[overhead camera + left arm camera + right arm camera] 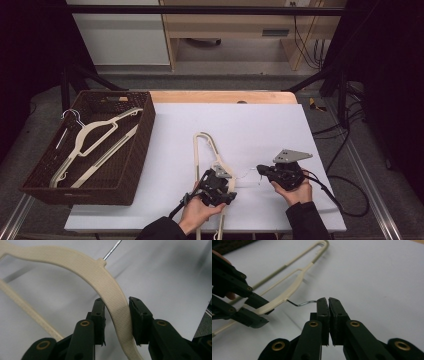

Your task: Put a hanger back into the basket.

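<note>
My left gripper [116, 320] had its jaws set around the curved shoulder of the cream plastic hanger [75, 262], one pad on each face of the arm; the pads looked to be pressing on it, just below the neck where the wire hook leaves the plastic. In the high view that gripper [216, 186] sat over the hanger's middle, the hanger [202, 145] lying on the white table sheet [260, 125] with one end loop pointing away from me.

My right gripper [328, 302] was clamped on the hanger's metal hook [303, 303], its pads nearly together with the wire pinched between their tips. It [262, 170] lay just to the right of the hanger.

Well to the left of the hanger stood a dark wicker basket [145, 130] holding two more cream hangers [95, 145], lying slantwise across its floor.
</note>
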Demonstrator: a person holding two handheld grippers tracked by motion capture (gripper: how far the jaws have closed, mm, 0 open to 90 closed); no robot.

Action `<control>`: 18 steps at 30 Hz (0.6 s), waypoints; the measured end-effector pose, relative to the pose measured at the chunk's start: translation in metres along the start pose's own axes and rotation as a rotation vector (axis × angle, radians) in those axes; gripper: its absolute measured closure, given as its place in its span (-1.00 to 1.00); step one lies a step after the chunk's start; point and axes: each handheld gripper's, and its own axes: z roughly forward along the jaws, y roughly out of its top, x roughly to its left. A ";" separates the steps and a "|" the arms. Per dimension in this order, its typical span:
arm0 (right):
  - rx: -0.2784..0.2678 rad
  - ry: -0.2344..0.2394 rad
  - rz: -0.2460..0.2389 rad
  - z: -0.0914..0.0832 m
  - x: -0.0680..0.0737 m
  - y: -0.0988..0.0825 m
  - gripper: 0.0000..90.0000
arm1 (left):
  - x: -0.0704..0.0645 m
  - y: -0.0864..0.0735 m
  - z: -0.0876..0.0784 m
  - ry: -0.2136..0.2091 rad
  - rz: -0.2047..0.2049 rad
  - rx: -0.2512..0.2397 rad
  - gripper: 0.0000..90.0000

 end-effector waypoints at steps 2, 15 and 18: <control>-0.046 0.032 0.006 -0.004 0.000 0.002 0.83 | 0.003 0.000 -0.005 0.015 -0.006 -0.012 0.59; -0.203 -0.030 0.051 -0.022 -0.008 0.002 0.31 | 0.022 -0.004 -0.043 0.043 0.058 -0.043 0.67; -0.213 -0.049 0.071 -0.023 -0.012 -0.001 0.18 | 0.027 -0.005 -0.053 0.047 0.072 -0.060 0.68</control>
